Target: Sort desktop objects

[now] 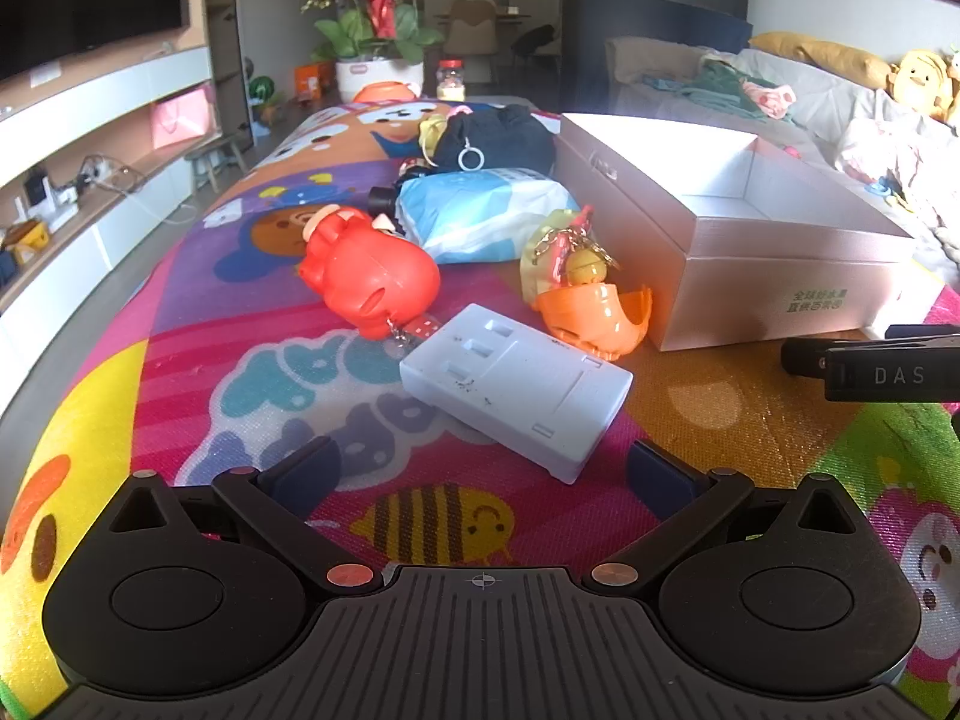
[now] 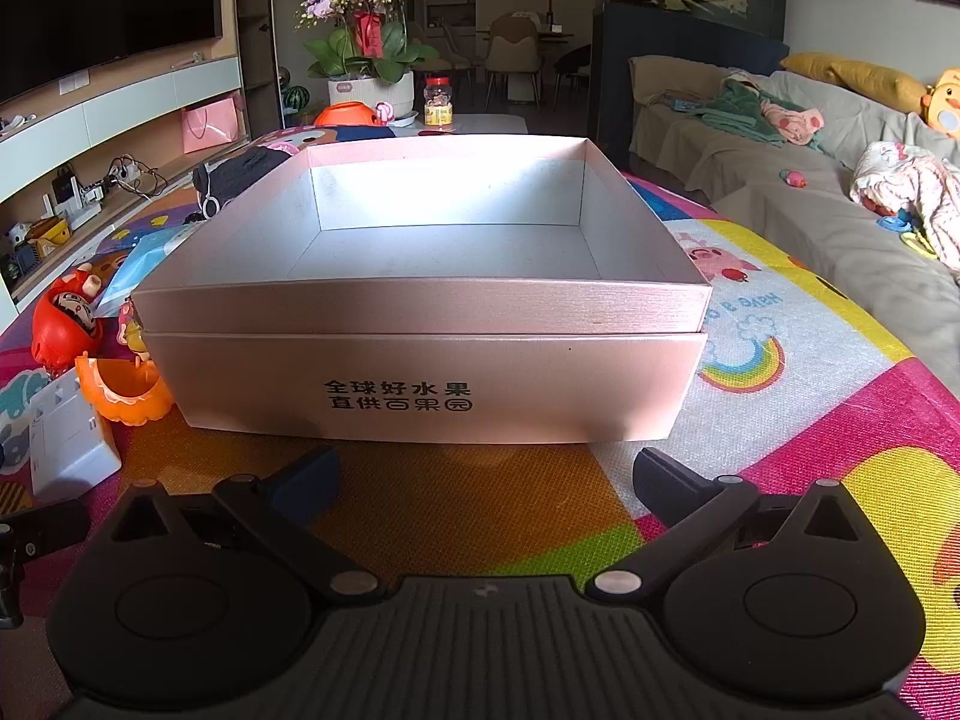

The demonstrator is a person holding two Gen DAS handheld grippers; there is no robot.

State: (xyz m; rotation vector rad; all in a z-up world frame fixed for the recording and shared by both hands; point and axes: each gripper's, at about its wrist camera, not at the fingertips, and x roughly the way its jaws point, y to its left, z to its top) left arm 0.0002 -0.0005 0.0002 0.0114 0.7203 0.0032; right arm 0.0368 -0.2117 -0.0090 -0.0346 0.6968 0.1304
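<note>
In the left wrist view a white plug adapter (image 1: 516,387) lies just ahead of my open left gripper (image 1: 480,474), nothing between the fingers. Behind it sit a red toy figure (image 1: 372,273), an orange shell toy (image 1: 591,306) with a small charm bundle in it, a blue-white packet (image 1: 480,213) and a black pouch (image 1: 504,135). The pale pink box (image 1: 774,276) stands open at the right. In the right wrist view my open right gripper (image 2: 483,474) faces the front wall of that box (image 2: 420,384), whose inside shows bare. The adapter (image 2: 69,438) and orange shell (image 2: 123,387) lie at its left.
Everything rests on a colourful cartoon play mat (image 1: 300,372) over the table. A potted orchid (image 2: 366,54) and a jar (image 2: 438,99) stand at the far end. A sofa with clothes (image 2: 840,180) runs along the right, shelves (image 1: 90,180) along the left.
</note>
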